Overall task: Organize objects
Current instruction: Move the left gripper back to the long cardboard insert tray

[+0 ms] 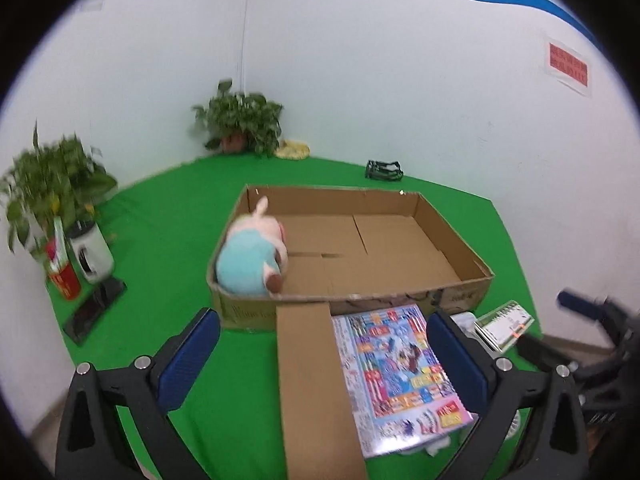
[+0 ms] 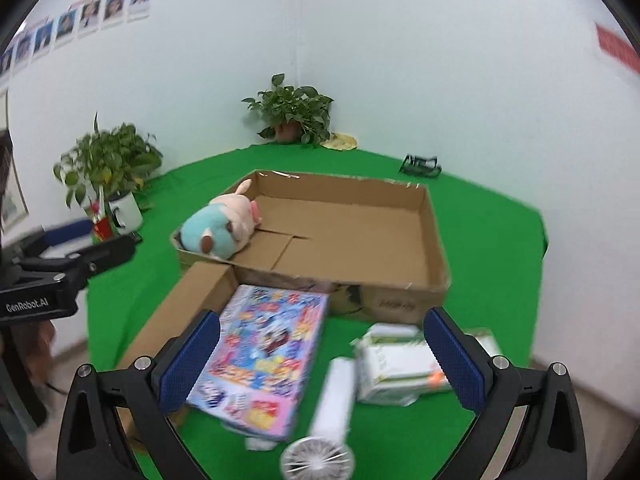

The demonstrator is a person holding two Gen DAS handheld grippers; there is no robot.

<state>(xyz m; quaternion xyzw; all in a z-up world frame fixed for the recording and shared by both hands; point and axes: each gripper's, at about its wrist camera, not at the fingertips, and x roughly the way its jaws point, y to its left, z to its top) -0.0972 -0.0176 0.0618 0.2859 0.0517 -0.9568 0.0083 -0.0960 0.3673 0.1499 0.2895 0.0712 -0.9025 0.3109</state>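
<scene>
An open cardboard box (image 1: 452, 292) (image 2: 434, 240) sits on the green table, with a pink and blue plush toy (image 1: 250, 258) (image 2: 218, 228) lying in its left end. In front of it lie a colourful book (image 1: 400, 372) (image 2: 264, 360), a white handheld fan (image 2: 328, 412) and a white and green packet (image 1: 504, 324) (image 2: 400, 364). My left gripper (image 1: 324, 350) is open and empty above the box's folded-out flap (image 1: 308, 380) and the book. My right gripper (image 2: 322, 350) is open and empty above the book and fan.
Two potted plants (image 1: 240, 120) (image 1: 52, 188) stand along the walls, with a white mug (image 1: 90, 252) and a red cup (image 1: 64, 280) at the left. A dark phone (image 1: 94, 306) lies near them. A small black rack (image 1: 384, 170) sits at the back right.
</scene>
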